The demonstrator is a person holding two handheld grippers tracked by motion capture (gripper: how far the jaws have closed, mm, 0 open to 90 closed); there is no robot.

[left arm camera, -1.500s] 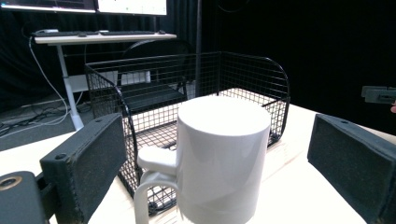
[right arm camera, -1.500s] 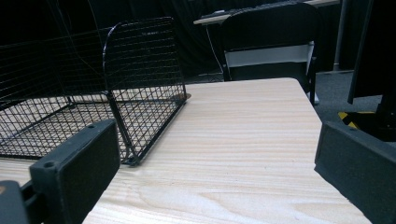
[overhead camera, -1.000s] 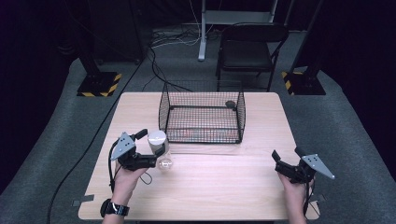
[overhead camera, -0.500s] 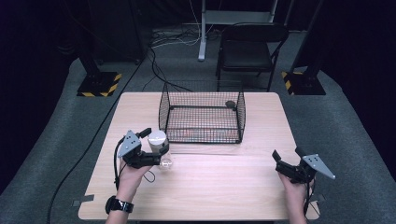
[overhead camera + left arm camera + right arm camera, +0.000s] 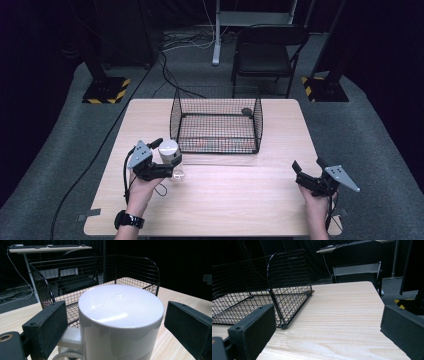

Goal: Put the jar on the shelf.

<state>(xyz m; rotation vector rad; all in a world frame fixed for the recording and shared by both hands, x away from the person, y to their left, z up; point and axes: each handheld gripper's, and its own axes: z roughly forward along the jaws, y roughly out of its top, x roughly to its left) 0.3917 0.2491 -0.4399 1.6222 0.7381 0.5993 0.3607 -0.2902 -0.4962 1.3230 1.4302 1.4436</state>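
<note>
A white mug (image 5: 169,150) stands upside down on the wooden table (image 5: 225,200), left of a black wire basket (image 5: 217,141). My left gripper (image 5: 164,159) reaches in from the left and straddles the mug, jaws wide. In the left gripper view the mug (image 5: 120,315) sits between the two pads with a thin gap at the right pad (image 5: 187,327). The left pad (image 5: 47,327) lies against the mug's handle stub. My right gripper (image 5: 307,165) hovers open near the table's front right corner, with nothing between its jaws (image 5: 327,332).
The basket (image 5: 287,285) is open at the top, with a small dark object (image 5: 246,111) at its rear right corner. A black chair (image 5: 270,50) and floor stands sit behind the table. Bare wood stretches between the two grippers.
My left gripper has slid a little to the right, bringing its jaws further around the mug. The mug and the right gripper have stayed where they were.
</note>
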